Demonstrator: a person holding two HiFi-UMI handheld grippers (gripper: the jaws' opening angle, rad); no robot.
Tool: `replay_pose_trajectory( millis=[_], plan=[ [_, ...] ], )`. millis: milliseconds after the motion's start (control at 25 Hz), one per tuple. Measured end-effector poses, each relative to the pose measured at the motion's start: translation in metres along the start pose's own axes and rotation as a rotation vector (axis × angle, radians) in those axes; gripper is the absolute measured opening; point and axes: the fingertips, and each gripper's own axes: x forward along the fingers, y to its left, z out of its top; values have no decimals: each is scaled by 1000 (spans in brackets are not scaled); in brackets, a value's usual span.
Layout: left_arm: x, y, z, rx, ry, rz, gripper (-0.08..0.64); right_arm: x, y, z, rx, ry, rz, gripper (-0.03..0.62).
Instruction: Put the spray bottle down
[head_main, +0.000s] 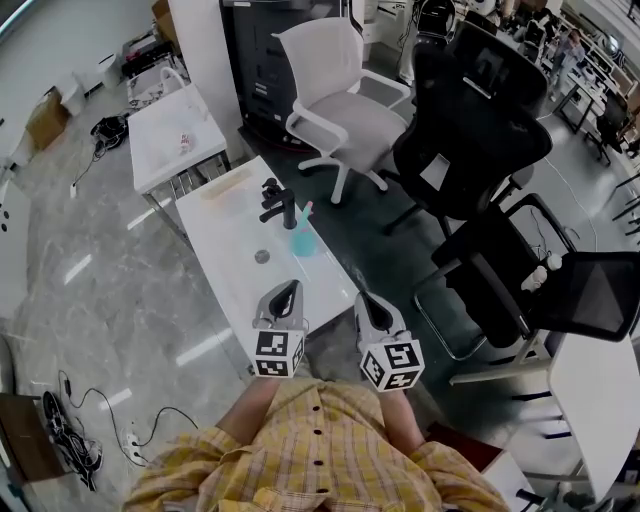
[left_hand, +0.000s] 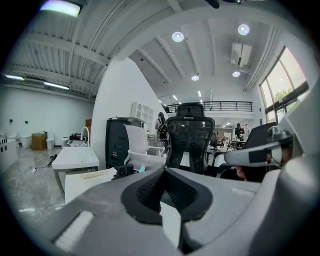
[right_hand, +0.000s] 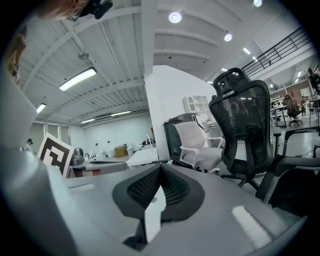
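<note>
Nearest of all is my yellow checked shirt (head_main: 320, 450), and just ahead of it I hold both tools side by side over the near end of the white table (head_main: 225, 250). On the left gripper (head_main: 288, 290) the jaws are pressed together with nothing between the ribbed pads, and the right gripper (head_main: 366, 300) is closed on nothing as well. What I take to be the spray bottle (head_main: 280, 205), dark with a trigger head, stands upright further up the table, well apart from both tools. A pale blue thing (head_main: 303, 242) is just beside it and a small round thing (head_main: 262, 256) lies a little nearer to me. Whether the blue thing is part of the job I cannot tell. Judging from that, the bottle is already down, so doing this step well means leaving it alone. I would keep both pairs of jaws closed and both tools low and close to my body. I would not sweep across the table, because a tall bottle with a neighbour so close looks easy to knock over
</note>
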Motion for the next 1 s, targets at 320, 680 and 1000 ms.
replay_pose_trajectory(
  millis=[320, 680, 1000],
  plan=[
    [-5, -5, 5, -1, -26, -9, 0, -2, 0, 2, -12, -7, 0, -2],
    [-4, -11, 6, 0, -36, -23, 0, -2, -2, 6, -22, -14, 0, -2],
    [3, -10, 8, 2, -39, -22, 0, 5, -4, 7, -27, -11, 7, -2]
  ],
)
